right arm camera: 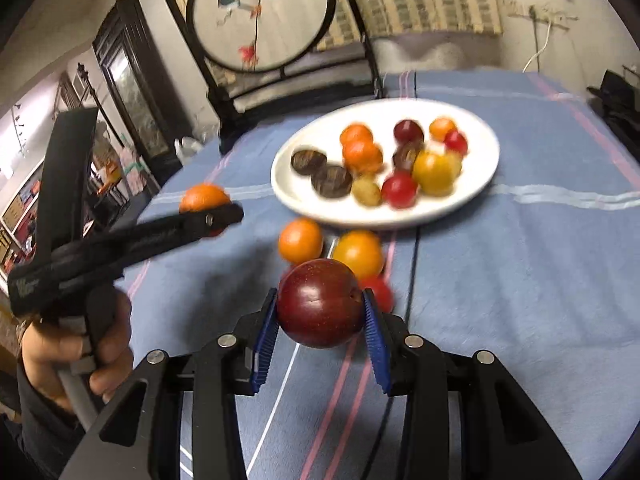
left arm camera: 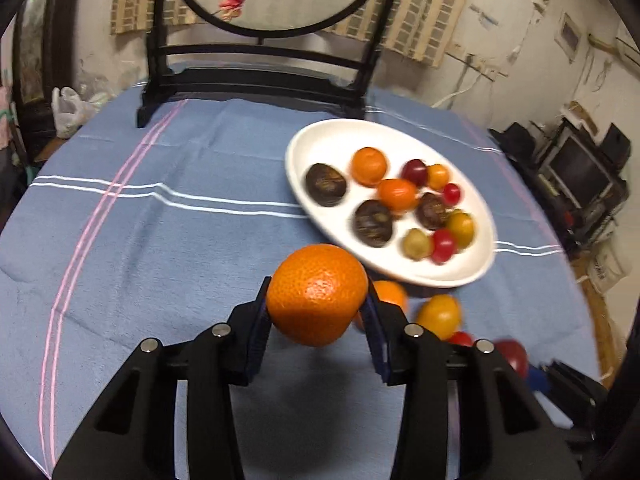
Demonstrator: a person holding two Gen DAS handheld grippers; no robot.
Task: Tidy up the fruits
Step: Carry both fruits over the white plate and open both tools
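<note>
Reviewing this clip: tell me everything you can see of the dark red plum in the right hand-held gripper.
The plum is round, deep red to maroon, with smooth glossy skin, fine pale speckles and a small dimple on its right side. It looks whole and unbruised. The right hand-held gripper clamps it between its ribbed blue pads, one on each flank, holding it clear of the blue tablecloth. It sits in front of the loose fruits and the white plate, touching neither.
</note>
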